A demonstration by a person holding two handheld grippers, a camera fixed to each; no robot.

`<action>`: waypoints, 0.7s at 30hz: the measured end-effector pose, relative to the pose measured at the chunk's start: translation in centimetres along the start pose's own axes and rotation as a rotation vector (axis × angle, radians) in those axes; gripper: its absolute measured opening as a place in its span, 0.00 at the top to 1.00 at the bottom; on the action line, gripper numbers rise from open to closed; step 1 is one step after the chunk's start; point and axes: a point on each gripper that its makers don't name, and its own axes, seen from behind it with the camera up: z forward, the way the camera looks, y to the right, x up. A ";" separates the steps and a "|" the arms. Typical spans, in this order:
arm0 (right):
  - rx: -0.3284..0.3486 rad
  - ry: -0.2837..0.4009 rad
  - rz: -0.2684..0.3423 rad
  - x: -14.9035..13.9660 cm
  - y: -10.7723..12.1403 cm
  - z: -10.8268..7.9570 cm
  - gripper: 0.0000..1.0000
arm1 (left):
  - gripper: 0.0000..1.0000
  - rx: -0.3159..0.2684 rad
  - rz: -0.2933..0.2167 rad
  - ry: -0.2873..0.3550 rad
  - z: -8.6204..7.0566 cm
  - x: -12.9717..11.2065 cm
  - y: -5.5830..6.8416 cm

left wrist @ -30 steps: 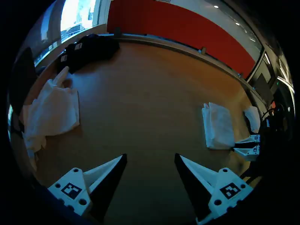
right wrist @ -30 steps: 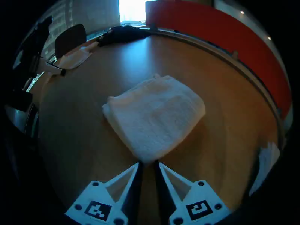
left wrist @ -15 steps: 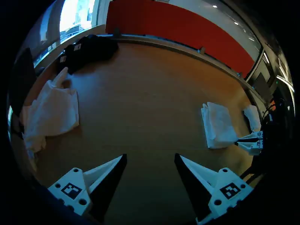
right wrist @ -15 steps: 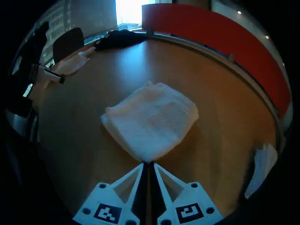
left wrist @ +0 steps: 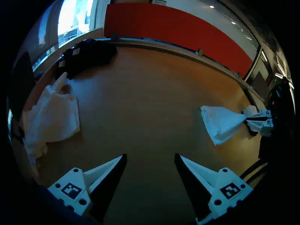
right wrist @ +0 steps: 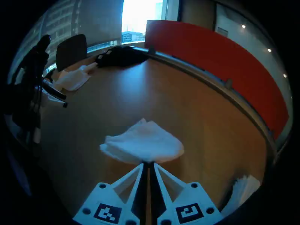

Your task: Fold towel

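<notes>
The right gripper [right wrist: 149,165] has its two fingers pressed almost together on the near corner of the folded towel [right wrist: 144,144], which sits at lower centre of the right gripper view. That corner is raised off the wooden table [left wrist: 150,97], so the cloth tents up toward the fingers while its far edge rests on the wood. In the left gripper view the same towel appears at the right middle of the frame, drawn to a point where the right gripper meets it. The left gripper [left wrist: 150,155] hangs over bare table at lower centre of its own view, its fingers spread wide with nothing between them, well apart from the towel. The step looks like carrying the pinched corner across to make another fold or to shift the bundle. To do it well, the grip should take in every layer at that corner, since a thin pinch would probably let the lower layers slide out and undo the fold. A low, slow arc toward the opposite edge would likely let the cloth lay itself flat. The open left gripper could press down the resting edge. A crumpled white cloth [left wrist: 52,116] and a black bag [left wrist: 88,54] lie at the left and upper left, clear of the work.
</notes>
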 end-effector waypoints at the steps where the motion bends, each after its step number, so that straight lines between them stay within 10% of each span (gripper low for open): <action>1: 0.000 0.011 -0.004 0.9 0.2 -0.1 0.95 | 0.06 -0.002 0.001 0.003 0.0 0.1 0.0; 21: -0.050 0.122 -0.070 10.9 5.3 -4.7 0.95 | 0.06 -0.033 0.022 0.050 -0.6 2.6 0.8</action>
